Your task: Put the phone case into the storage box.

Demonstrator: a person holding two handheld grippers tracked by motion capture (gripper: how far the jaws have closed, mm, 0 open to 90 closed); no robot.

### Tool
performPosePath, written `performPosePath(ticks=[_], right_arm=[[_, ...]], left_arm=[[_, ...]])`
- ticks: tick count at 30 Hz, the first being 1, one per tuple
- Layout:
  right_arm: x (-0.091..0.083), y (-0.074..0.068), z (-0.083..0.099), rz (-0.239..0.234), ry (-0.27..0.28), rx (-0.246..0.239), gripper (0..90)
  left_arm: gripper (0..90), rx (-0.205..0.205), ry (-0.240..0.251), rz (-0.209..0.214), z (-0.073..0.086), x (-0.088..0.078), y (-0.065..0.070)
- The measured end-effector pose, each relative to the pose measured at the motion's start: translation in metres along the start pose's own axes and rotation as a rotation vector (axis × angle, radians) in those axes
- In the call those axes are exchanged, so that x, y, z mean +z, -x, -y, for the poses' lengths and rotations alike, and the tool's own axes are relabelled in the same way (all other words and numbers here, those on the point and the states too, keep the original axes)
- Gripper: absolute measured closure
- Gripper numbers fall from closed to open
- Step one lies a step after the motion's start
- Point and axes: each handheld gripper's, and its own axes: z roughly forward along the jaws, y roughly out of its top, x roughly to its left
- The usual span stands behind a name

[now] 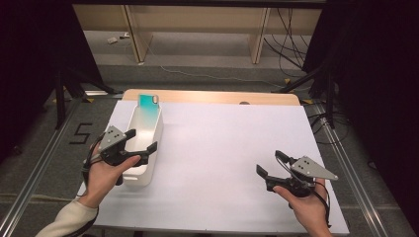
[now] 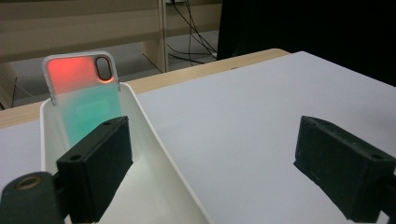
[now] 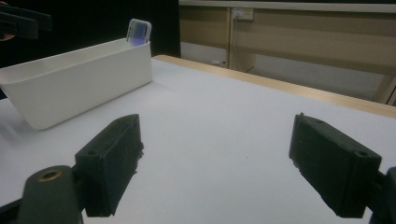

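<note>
One white desk (image 1: 222, 148) carries one white bin (image 1: 143, 143) with one phone case (image 1: 147, 101) leaning upright at its far end. The left hand-held gripper (image 1: 143, 140) hovers wide open over the bin, empty; the right hand-held gripper (image 1: 269, 163) is open, empty, well apart.

Phone case (image 1: 147, 102) leans in bin's (image 1: 154, 129) far end, bin at table (image 1: 222, 148) left; L gripper (image 1: 142, 143) over bin, R gripper (image 1: 270, 164) well apart at right.

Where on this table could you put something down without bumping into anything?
The wide white stretch between the white bin and the right gripper is bare, up to the wooden far edge. It is crowded at the left: the left gripper hovers over the bin, where a phone case leans.
</note>
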Motion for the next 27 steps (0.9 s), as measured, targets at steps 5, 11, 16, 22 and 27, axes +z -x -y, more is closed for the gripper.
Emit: performPosePath(ticks=[5,11,16,22,27], right_arm=[[-0.001,0.000,0.000,0.005,-0.027,-0.005,18.1],[0.000,0.000,0.000,0.001,-0.006,0.002,18.1],[-0.001,0.000,0.000,0.008,-0.028,-0.011,18.1],[-0.001,0.000,0.000,0.010,-0.030,-0.011,18.1],[0.000,0.000,0.000,0.001,0.001,0.005,18.1]], left_arm=[[10.6,0.012,0.010,0.018,0.003,-0.005,0.005],[11.4,0.016,0.000,0.045,0.012,-0.008,0.010],[11.4,0.016,-0.002,0.052,0.019,-0.011,0.012],[11.2,0.037,-0.013,0.060,0.027,-0.014,0.017],[11.1,0.035,-0.006,0.075,0.032,-0.014,0.018]])
